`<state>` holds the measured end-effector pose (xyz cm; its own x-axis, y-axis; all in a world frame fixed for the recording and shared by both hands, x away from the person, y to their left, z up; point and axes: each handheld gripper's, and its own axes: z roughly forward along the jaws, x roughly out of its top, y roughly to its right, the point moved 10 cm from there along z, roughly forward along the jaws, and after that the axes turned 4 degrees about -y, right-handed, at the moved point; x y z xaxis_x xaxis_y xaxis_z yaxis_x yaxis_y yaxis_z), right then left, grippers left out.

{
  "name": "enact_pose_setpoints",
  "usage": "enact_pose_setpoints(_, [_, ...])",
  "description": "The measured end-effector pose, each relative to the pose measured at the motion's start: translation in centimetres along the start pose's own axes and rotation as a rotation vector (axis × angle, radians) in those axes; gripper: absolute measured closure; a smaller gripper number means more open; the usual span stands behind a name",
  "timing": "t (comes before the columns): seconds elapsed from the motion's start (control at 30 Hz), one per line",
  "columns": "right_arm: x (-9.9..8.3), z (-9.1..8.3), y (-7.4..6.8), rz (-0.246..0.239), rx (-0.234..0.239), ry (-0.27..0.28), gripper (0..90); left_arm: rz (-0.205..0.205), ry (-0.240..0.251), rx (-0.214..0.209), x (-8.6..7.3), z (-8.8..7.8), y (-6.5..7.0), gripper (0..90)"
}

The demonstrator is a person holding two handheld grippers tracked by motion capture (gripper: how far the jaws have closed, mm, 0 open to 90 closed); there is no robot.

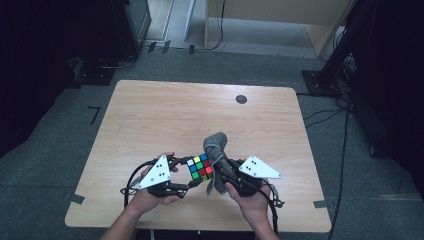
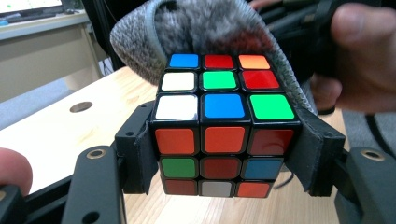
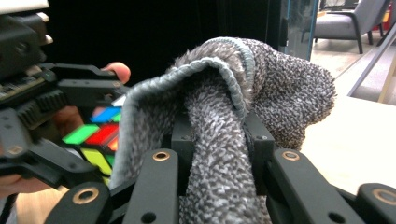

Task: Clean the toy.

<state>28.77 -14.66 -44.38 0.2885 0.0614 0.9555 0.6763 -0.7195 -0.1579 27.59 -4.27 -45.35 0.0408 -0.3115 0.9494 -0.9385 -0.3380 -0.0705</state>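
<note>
Left claw [image 2: 224,154] clamps my puzzle cube [image 2: 224,126] by opposite side faces, above the counter [image 1: 150,125]. Right claw [image 3: 219,158] pinches a bunched grey cloth [image 3: 233,116] against it. Cube: rigid, light, slick, layers may twist. Cloth: soft, limp.

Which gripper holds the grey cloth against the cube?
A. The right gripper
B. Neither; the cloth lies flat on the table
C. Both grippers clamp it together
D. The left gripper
A. In the right gripper view the right gripper is shut on a bunched fold of the cloth, while the left gripper is shut on the cube, with the cloth draped behind it.
</note>
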Motion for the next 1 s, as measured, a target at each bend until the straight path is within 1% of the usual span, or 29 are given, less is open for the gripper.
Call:
enact_pose_setpoints(0.03, [-1.0,0.5,0.4,0.023,-0.005,-0.035,72.6,-0.005,0.015,-0.002,0.2,-0.2,-0.1,34.8])
enact_pose_setpoints(0.07, [-1.0,0.5,0.4,0.023,-0.005,-0.035,72.6,-0.016,0.028,-0.006,0.4,-0.4,-0.2,34.9])
enact_pose_setpoints(0.13, [-2.1,1.0,0.7,0.029,-0.009,-0.076,72.5,-0.040,0.042,-0.008,0.5,-0.7,-0.6,34.9])
enact_pose_setpoints(0.17, [-1.9,0.9,0.5,0.039,0.004,-0.072,72.4,-0.041,0.038,-0.001,0.3,-0.7,-0.8,34.9])
enact_pose_setpoints(0.2, [-1.9,0.9,0.5,0.039,0.004,-0.072,72.4,-0.037,0.021,0.010,0.0,-0.6,-0.9,34.9])
enact_pose_setpoints(0.23, [-1.3,0.7,0.3,0.039,0.014,-0.050,72.4,-0.024,0.000,0.020,-0.3,-0.4,-0.9,34.9])
enact_pose_setpoints(0.27, [-0.6,0.4,-0.1,0.032,0.028,-0.015,72.4,-0.014,-0.014,0.024,-0.5,-0.2,-0.8,34.9])
enact_pose_setpoints(0.3, [0.0,0.0,-0.4,0.025,0.030,0.015,72.6,-0.019,-0.007,0.017,-0.5,-0.2,-0.7,34.9])
enact_pose_setpoints(0.33, [0.3,-0.2,-0.6,0.009,0.015,0.024,72.8,-0.032,0.005,0.011,-0.3,-0.2,-0.7,34.9])
enact_pose_setpoints(0.37, [0.3,-0.2,-0.6,-0.001,0.010,0.034,72.9,-0.039,0.015,0.009,-0.1,-0.3,-0.8,34.9])
enact_pose_setpoints(0.4, [0.2,-0.1,-0.5,0.004,0.012,0.031,72.8,-0.043,0.025,0.015,0.1,-0.5,-0.9,34.9])
enact_pose_setpoints(0.43, [-1.2,0.5,0.2,0.010,0.007,-0.050,72.6,-0.055,0.043,0.025,0.4,-0.8,-1.2,34.8])
enact_pose_setpoints(0.47, [-1.9,0.8,0.7,0.010,-0.009,-0.080,72.7,-0.074,0.069,0.030,0.7,-1.2,-1.5,34.9])
enact_pose_setpoints(0.5, [-1.9,0.8,0.7,0.010,-0.009,-0.080,72.7,-0.096,0.095,0.040,1.0,-1.5,-1.8,34.9])
enact_pose_setpoints(0.53, [-2.5,1.1,1.0,0.034,-0.016,-0.086,72.7,-0.113,0.114,0.053,1.3,-1.9,-2.2,34.8])
enact_pose_setpoints(0.57, [-3.0,1.3,1.0,0.062,-0.006,-0.088,72.7,-0.132,0.130,0.059,1.4,-2.0,-2.4,34.9])
enact_pose_setpoints(0.6, [-3.2,1.5,0.7,0.074,0.011,-0.085,72.7,-0.146,0.141,0.055,1.5,-2.1,-2.4,34.9])
enact_pose_setpoints(0.63, [-3.2,1.8,-0.1,0.064,0.038,-0.079,72.7,-0.154,0.151,0.049,1.6,-2.0,-2.2,34.9])
enact_pose_setpoints(0.67, [-3.2,2.1,-1.1,0.047,0.066,-0.075,72.6,-0.158,0.159,0.042,1.7,-1.8,-2.0,34.9])
enact_pose_setpoints(0.7, [-3.3,2.4,-2.2,0.026,0.087,-0.082,72.5,-0.157,0.163,0.040,1.7,-1.7,-1.8,34.8])
enact_pose_setpoints(0.77, [-4.0,3.2,-4.1,-0.029,0.125,-0.120,72.5,-0.148,0.155,0.040,1.8,-1.5,-1.7,34.8])
enact_pose_setpoints(0.8, [-4.7,3.7,-5.1,-0.088,0.133,-0.150,72.6,-0.140,0.146,0.045,1.7,-1.5,-1.7,34.8])
enact_pose_setpoints(0.83, [-4.6,3.7,-4.8,-0.101,0.109,-0.152,72.8,-0.133,0.140,0.053,1.6,-1.5,-1.7,34.9])
enact_pose_setpoints(0.87, [-4.4,3.5,-4.3,-0.088,0.091,-0.152,72.9,-0.132,0.138,0.054,1.5,-1.6,-1.8,34.9])
enact_pose_setpoints(0.9, [-4.0,3.3,-3.5,-0.064,0.070,-0.131,72.9,-0.140,0.142,0.052,1.5,-1.7,-1.9,34.9])
enact_pose_setpoints(0.93, [-4.0,3.3,-3.5,-0.064,0.070,-0.131,72.9,-0.142,0.144,0.054,1.5,-1.8,-2.0,34.9])
enact_pose_setpoints(0.97, [-3.3,2.6,-1.7,0.020,0.027,-0.075,73.2,-0.140,0.142,0.059,1.5,-1.8,-2.0,34.9])
enact_pose_setpoints(1.0, [-3.1,2.3,-1.1,0.050,0.019,-0.054,73.2,-0.139,0.139,0.061,1.4,-1.8,-2.0,34.9])
